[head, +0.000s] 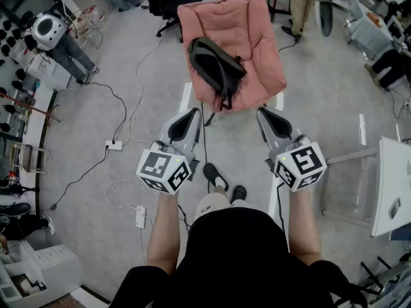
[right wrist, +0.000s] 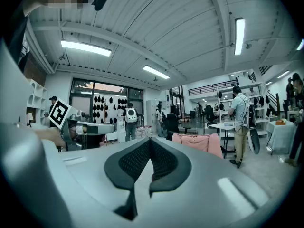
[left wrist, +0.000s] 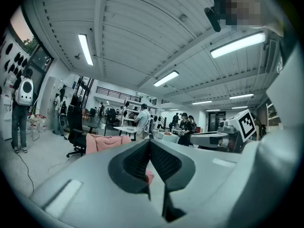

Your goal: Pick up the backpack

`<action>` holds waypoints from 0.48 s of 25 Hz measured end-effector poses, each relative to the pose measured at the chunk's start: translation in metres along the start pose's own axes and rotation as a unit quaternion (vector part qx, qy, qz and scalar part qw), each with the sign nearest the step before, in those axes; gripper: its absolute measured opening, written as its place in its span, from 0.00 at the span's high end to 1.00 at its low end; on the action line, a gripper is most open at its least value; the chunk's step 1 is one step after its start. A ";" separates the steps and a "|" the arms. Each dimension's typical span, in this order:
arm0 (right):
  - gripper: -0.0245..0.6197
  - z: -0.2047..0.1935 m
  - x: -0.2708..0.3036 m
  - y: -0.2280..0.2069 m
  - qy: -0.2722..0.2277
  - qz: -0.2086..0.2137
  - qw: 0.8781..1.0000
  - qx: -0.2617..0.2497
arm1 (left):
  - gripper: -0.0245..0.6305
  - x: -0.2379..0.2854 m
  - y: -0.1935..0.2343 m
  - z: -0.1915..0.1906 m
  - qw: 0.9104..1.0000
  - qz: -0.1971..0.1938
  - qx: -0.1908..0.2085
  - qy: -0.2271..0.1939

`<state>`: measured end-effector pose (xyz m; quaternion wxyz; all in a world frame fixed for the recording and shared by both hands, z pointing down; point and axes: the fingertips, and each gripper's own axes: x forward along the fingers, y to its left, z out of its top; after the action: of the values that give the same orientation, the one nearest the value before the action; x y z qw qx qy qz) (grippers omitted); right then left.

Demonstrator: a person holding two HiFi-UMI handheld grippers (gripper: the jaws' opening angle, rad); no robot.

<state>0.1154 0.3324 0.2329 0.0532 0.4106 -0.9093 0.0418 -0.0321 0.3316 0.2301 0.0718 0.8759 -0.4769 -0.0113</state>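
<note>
Standing on the grey floor (head: 334,108), the person holds the left gripper (head: 191,112) about level in front of the body, and its jaws are pressed together with nothing between them. Further ahead, the dark backpack (head: 215,66) lies on the seat of a pink armchair (head: 257,43), well apart from both grippers. At the right, the right gripper (head: 263,112) also has its jaws closed and empty.

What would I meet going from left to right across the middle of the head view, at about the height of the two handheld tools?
white power strip → left gripper → person's shoes → right gripper → white table
</note>
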 end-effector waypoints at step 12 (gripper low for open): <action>0.95 -0.009 -0.007 -0.002 0.019 -0.008 0.999 -0.025 | 0.96 0.000 -0.008 -0.005 1.000 0.001 -0.001 -0.009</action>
<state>0.1221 0.3375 0.2411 0.0811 0.4154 -0.9056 0.0266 -0.0249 0.3370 0.2339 0.0683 0.8755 -0.4780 -0.0196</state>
